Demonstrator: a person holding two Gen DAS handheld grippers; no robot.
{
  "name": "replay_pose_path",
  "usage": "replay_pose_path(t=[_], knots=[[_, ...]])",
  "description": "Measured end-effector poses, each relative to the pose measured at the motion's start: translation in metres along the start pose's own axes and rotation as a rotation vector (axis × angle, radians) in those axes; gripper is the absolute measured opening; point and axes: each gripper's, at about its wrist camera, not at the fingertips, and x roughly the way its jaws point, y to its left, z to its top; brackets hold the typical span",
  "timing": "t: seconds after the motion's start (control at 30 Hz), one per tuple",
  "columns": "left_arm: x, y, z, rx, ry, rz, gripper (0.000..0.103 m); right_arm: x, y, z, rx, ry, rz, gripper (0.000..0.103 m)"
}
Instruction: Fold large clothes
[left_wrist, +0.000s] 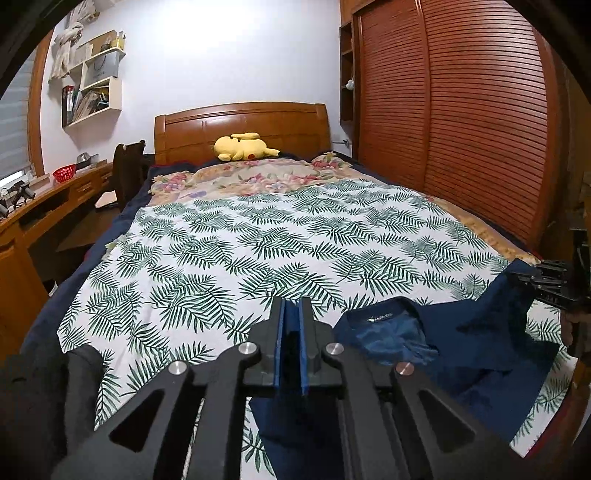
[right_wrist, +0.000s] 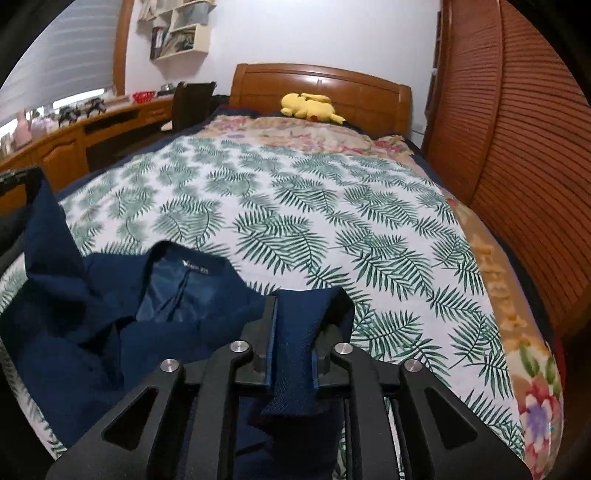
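Navy-blue woven jacket (right_wrist: 110, 325) lies crumpled on the leaf-print bedsheet (right_wrist: 332, 229), collar label up, between both claws. Left gripper (left_wrist: 291, 314) — jaws nearly together, a thin navy fold between the pads. Right gripper (right_wrist: 293, 314) — jaws slightly apart, a thick navy fold lying between them.

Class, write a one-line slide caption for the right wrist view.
Right gripper holds a fold of the navy garment over the palm-leaf sheet on the bed.

wooden bed (left_wrist: 242, 122) – leaf-print sheet (left_wrist: 258, 243) over floral blanket (left_wrist: 240, 177), navy garment (left_wrist: 472, 343), yellow plush (left_wrist: 242, 146)
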Motion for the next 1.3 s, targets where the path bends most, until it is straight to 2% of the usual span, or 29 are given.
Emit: replay_pose_path(t=[0.03, 0.1, 0.17, 0.23, 0.4, 0.7, 1.1, 1.3], knots=[[0.000, 0.002, -0.002, -0.002, 0.002, -0.008, 0.007, -0.001, 0.003, 0.000, 0.004, -0.010, -0.004, 0.025], [0.004, 0.005, -0.004, -0.008, 0.000, -0.003, 0.011, -0.004, 0.009, 0.002, -0.004, -0.045, 0.000, 0.056], [0.005, 0.005, -0.004, 0.018, 0.003, 0.009, 0.014, -0.009, 0.017, 0.007, -0.027, -0.087, 0.002, 0.066], [0.004, 0.006, -0.006, 0.034, 0.005, 0.014, 0.016, -0.009, 0.025, 0.015, -0.049, -0.094, 0.007, 0.068], [-0.006, 0.012, -0.008, 0.029, 0.001, 0.004, 0.023, 0.009, 0.051, 0.018, -0.100, -0.023, 0.085, 0.068], [-0.021, 0.014, -0.022, 0.030, 0.007, -0.020, 0.026, 0.039, 0.085, -0.011, -0.178, 0.142, 0.158, 0.068], [-0.007, -0.008, -0.042, 0.049, 0.081, -0.060, 0.026, 0.040, 0.070, -0.047, -0.222, 0.281, 0.115, 0.068], [-0.004, -0.014, -0.043, 0.056, 0.087, -0.060, 0.026, 0.051, 0.063, -0.059, -0.273, 0.341, 0.072, 0.066]])
